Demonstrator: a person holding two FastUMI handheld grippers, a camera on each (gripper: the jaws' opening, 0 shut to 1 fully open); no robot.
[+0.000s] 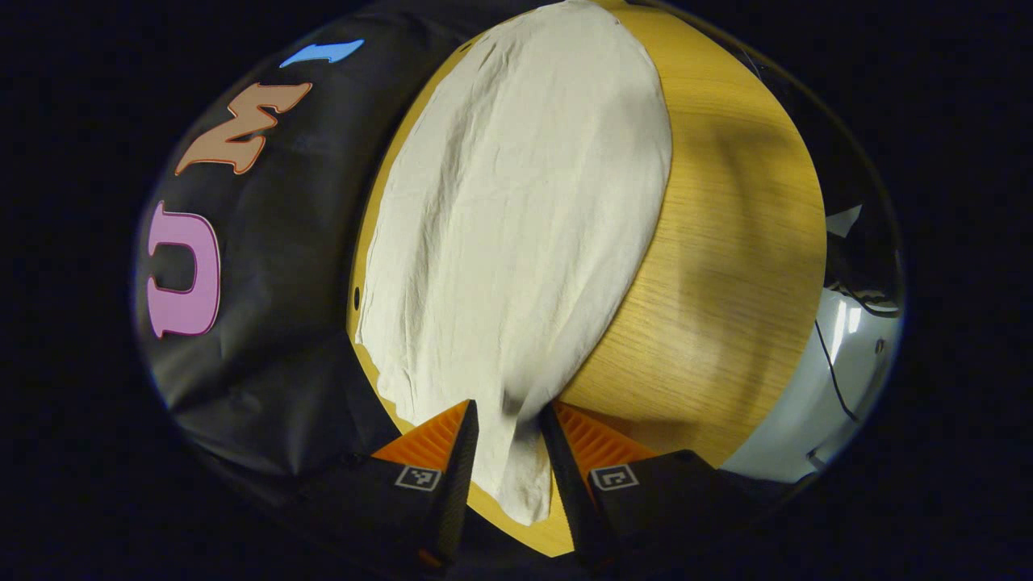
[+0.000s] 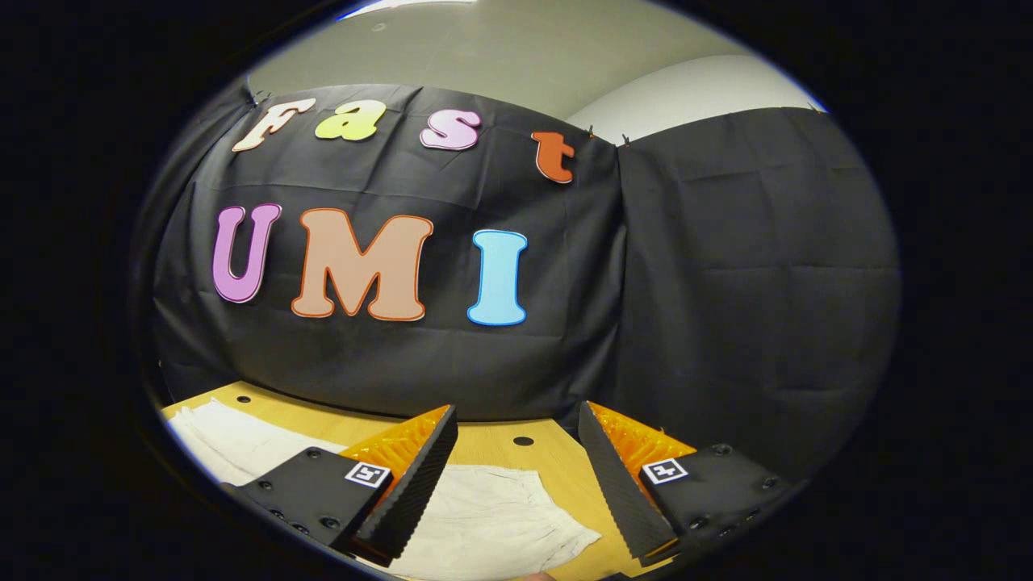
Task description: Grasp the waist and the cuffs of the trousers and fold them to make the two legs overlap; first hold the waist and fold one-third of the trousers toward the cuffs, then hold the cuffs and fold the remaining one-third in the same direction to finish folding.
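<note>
On the table (image 1: 726, 266) the trousers (image 1: 516, 226) are spread flat, one end lying between the parted, unclenched fingers of the left gripper (image 1: 508, 436). Thin, limp, creased cloth is judged light and prone to sag (best pinched at the hems). Farther right, the right gripper (image 2: 516, 452) is held released above the trousers (image 2: 492, 516).

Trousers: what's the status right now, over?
Left gripper astride trousers end, jaws apart. Right gripper open, above table. Trousers flat, unfolded.
</note>
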